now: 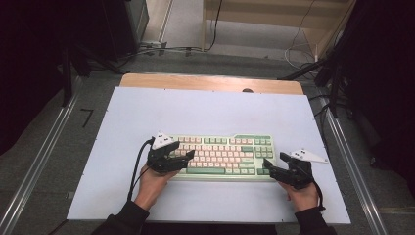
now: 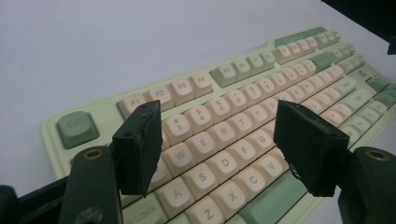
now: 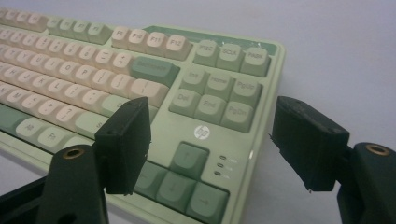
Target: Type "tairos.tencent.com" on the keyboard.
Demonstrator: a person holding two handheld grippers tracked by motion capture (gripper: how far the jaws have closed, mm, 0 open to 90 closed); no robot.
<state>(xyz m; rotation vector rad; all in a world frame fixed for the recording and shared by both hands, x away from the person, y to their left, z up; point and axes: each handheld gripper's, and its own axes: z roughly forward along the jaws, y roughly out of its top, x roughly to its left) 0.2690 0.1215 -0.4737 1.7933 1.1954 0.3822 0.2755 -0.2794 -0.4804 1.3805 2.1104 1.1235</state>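
Observation:
A pale green keyboard [image 1: 222,156] with cream and green keys lies on the white mat [image 1: 205,112], near the front. My left gripper [image 1: 185,160] hovers over the keyboard's left end, open, with nothing between its fingers. In the left gripper view the keyboard [image 2: 243,70] runs away to the upper right, and the left gripper [image 2: 215,135] stands wide over the letter keys without touching them. My right gripper [image 1: 273,161] sits at the keyboard's right front corner, open. In the right gripper view the right gripper [image 3: 212,126] frames the arrow keys and navigation block of the keyboard [image 3: 154,70].
The mat covers a wooden table [image 1: 210,82] whose far edge shows bare. Metal rails [image 1: 44,152] [image 1: 352,156] run along both sides. Cables [image 1: 161,49] trail on the floor behind the table, beside dark stands and wooden furniture.

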